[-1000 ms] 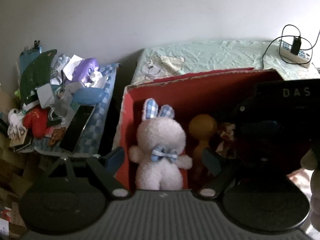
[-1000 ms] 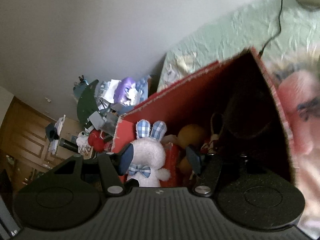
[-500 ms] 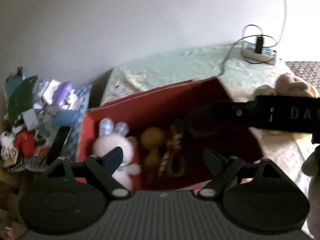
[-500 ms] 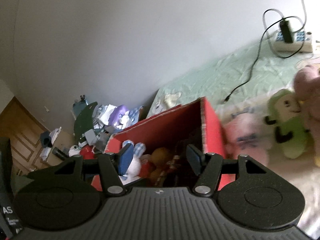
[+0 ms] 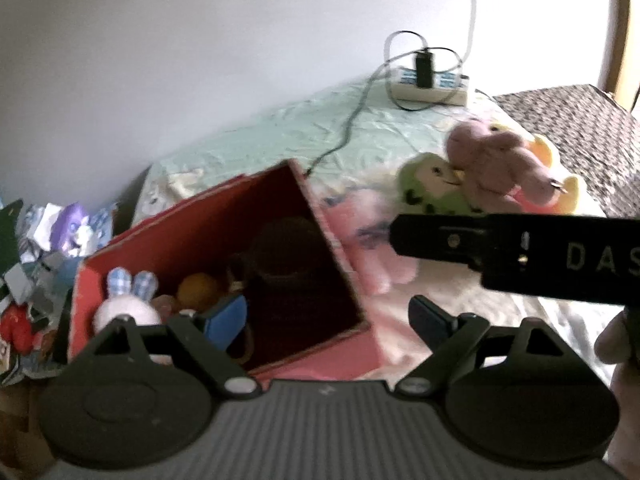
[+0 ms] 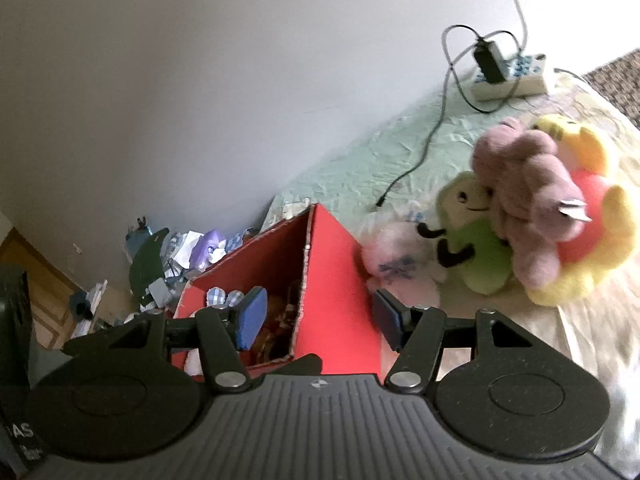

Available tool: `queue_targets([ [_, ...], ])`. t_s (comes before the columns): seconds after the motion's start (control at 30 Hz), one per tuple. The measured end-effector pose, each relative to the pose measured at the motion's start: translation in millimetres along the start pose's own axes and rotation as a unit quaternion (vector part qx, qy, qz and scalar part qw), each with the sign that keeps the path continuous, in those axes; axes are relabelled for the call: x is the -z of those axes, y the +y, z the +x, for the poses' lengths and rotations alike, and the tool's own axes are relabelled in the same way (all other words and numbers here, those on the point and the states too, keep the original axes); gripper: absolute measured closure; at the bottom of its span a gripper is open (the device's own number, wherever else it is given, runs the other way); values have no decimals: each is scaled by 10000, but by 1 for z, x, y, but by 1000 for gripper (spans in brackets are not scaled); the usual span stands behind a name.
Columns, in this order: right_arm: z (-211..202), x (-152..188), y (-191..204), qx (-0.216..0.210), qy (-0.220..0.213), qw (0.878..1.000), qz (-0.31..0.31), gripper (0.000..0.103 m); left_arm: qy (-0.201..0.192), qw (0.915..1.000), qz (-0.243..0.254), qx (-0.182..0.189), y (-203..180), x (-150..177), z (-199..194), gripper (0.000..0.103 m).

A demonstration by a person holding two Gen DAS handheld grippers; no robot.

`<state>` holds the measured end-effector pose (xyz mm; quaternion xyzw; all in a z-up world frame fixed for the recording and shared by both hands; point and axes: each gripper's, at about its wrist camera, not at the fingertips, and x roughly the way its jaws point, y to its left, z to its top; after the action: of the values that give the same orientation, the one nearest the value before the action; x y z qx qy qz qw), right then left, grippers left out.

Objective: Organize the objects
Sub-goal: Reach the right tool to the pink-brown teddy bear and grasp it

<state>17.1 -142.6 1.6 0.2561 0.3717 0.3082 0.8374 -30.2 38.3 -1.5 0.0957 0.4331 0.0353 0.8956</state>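
- Left wrist view: the left tool (image 5: 328, 318) stands wide open and holds nothing; its blue-padded finger (image 5: 226, 318) hangs over the open red box (image 5: 340, 280), the other finger over the bed (image 5: 280, 136).
- The red box sits on the bed and holds a white bunny with checked ears (image 5: 128, 300), an orange round toy (image 5: 196, 286) and a dark item too dim to name.
- On the bed beyond the box lie a green plush (image 5: 430, 188), a pink plush (image 5: 496, 164) and a yellow plush (image 5: 560, 168), pressed together.
- The right tool's black body (image 5: 516, 254) crosses the frame, lettered "DAS".
- Right wrist view: the right tool (image 6: 316, 320) is about half open and empty, straddling the near corner of the red box (image 6: 340, 280) without touching it.
- The green plush (image 6: 476, 236), pink plush (image 6: 528, 192) and yellow plush (image 6: 588, 216) lie right of the box; a white power strip (image 6: 508, 76) sits further back.
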Motion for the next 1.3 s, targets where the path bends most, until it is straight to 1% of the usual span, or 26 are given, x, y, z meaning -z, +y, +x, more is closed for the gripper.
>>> queue_targets([
  [0.17,-13,2,-17,106,-25,9997,225,40,24,9997,211,102,-24,-2,0,13],
  [0.33,-25,1,-38,271,-105,9985,456,39,96,9989,349,284,-45,-5,3,12],
  [0.63,-48,5,-84,642,-338,9930,929,40,149,9955,583,736,-79,-12,10,12],
  [0.77,-56,5,-106,787,-468,9885,1204,40,210,9927,613,1014,-89,-12,16,12],
  [0.9,-64,-4,-121,726,-784,9840,1428,41,243,9882,544,1407,-93,-15,24,13],
  [1.03,-63,-23,-127,686,-1020,9823,1414,41,115,9858,413,1622,-94,-22,34,14],
  [1.17,-46,-43,-128,753,-1031,9848,1180,41,33,9833,213,1808,-91,-35,51,18],
  [1.3,-26,-54,-126,814,-916,9885,887,41,96,9734,-133,2287,-86,-48,72,19],
])
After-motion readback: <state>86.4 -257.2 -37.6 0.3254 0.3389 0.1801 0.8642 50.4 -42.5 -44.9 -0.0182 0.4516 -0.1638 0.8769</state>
